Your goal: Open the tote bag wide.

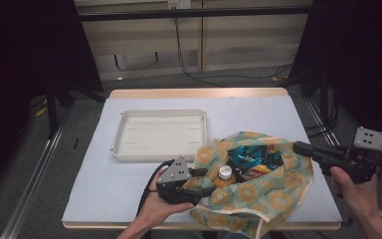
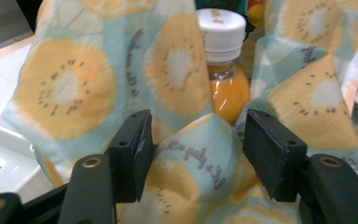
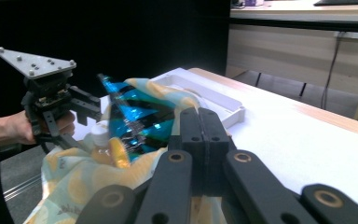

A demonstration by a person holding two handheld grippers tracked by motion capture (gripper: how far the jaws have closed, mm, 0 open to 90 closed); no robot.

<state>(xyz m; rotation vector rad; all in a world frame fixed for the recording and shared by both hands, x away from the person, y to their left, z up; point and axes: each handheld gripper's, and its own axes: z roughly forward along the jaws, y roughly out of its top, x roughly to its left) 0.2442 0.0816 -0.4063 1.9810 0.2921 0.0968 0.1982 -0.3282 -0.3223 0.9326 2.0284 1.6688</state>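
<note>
A cloth bag (image 1: pixel 278 194) printed with yellow fruit slices lies open at the table's front right. Inside stand a bottle of orange juice (image 1: pixel 225 174) with a white cap and a blue crisp packet (image 1: pixel 251 162). My left gripper (image 1: pixel 203 181) is at the bag's left rim, open, with a fold of the cloth (image 2: pixel 200 158) between its jaws and the bottle (image 2: pixel 223 60) just beyond. The pads do not press on the fold. My right gripper (image 1: pixel 298 147) is at the bag's right rim, its jaws (image 3: pixel 205 135) shut together on the cloth edge.
A white shallow tray (image 1: pixel 159 155) sits in the middle of the table, just behind and left of the bag. The light tabletop (image 1: pixel 109 184) has bare room at the front left and along the back. Dark curtains hang on both sides.
</note>
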